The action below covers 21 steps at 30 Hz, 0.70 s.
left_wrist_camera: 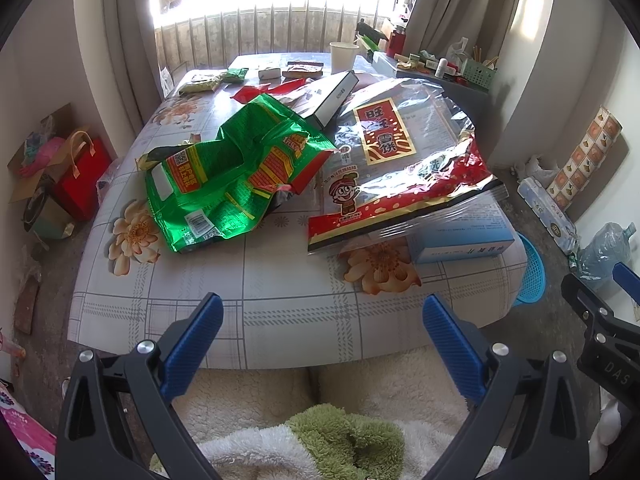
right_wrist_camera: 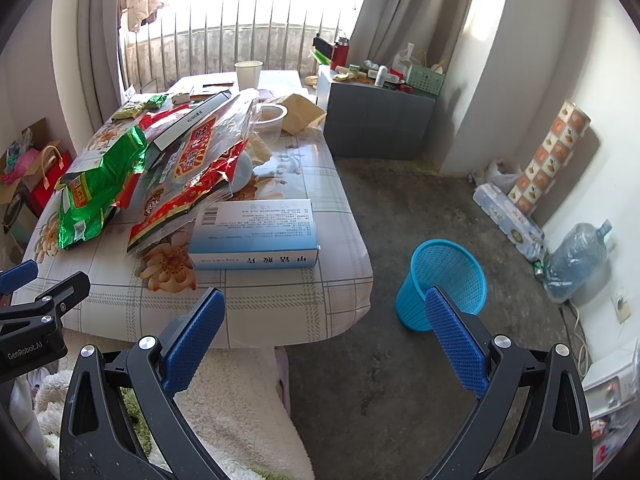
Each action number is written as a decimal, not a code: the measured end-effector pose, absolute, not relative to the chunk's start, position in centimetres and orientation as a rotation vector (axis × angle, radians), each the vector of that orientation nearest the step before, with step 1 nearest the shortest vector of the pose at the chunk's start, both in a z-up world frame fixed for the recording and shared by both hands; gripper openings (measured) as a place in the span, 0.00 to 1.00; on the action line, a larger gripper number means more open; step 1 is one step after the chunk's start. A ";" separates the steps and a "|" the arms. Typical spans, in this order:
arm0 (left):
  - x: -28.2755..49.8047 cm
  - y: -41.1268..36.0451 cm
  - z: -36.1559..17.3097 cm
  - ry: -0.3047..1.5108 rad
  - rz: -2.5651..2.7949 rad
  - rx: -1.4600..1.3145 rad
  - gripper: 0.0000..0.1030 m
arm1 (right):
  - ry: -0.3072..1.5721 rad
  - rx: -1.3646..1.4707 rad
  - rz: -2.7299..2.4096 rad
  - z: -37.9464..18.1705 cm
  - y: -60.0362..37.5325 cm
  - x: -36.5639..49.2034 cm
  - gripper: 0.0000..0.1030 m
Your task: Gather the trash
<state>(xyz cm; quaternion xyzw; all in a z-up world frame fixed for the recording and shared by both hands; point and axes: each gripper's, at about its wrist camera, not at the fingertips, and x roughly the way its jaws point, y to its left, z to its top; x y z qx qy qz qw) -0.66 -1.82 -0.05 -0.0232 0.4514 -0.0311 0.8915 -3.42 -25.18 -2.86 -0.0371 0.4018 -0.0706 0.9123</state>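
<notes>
- A sunlit room with a barred window behind; a flower-patterned bench (left_wrist_camera: 280,312) fills the middle of the left wrist view, strewn with wrappers.
- Left wrist view: the left tongs (left_wrist_camera: 322,320) are released, empty, at lower centre, short of the bench edge. A crumpled green snack bag (left_wrist_camera: 224,176) lies centre-left, touching a red-and-clear snack bag (left_wrist_camera: 400,184) to its right.
- Right wrist view: the right tongs (right_wrist_camera: 324,312) are spread, empty, at lower centre. A blue medicine box (right_wrist_camera: 256,232) sits at the bench's near corner; a blue wastebasket (right_wrist_camera: 444,280) stands on the floor, lower right.
- Judgement: collecting has not begun; next, reach forward, pinch a bag and carry it to the basket.
</notes>
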 end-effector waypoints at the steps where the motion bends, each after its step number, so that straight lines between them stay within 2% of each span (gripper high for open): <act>1: -0.7 -1.8 -0.1 0.936 -0.062 -0.050 0.95 | 0.828 -0.077 -0.146 -2.9 -25.1 -3.4 0.93; 21: -0.6 -1.4 0.2 0.930 -0.049 -0.054 0.95 | 0.839 -0.100 -0.194 -3.1 -25.9 -3.9 0.93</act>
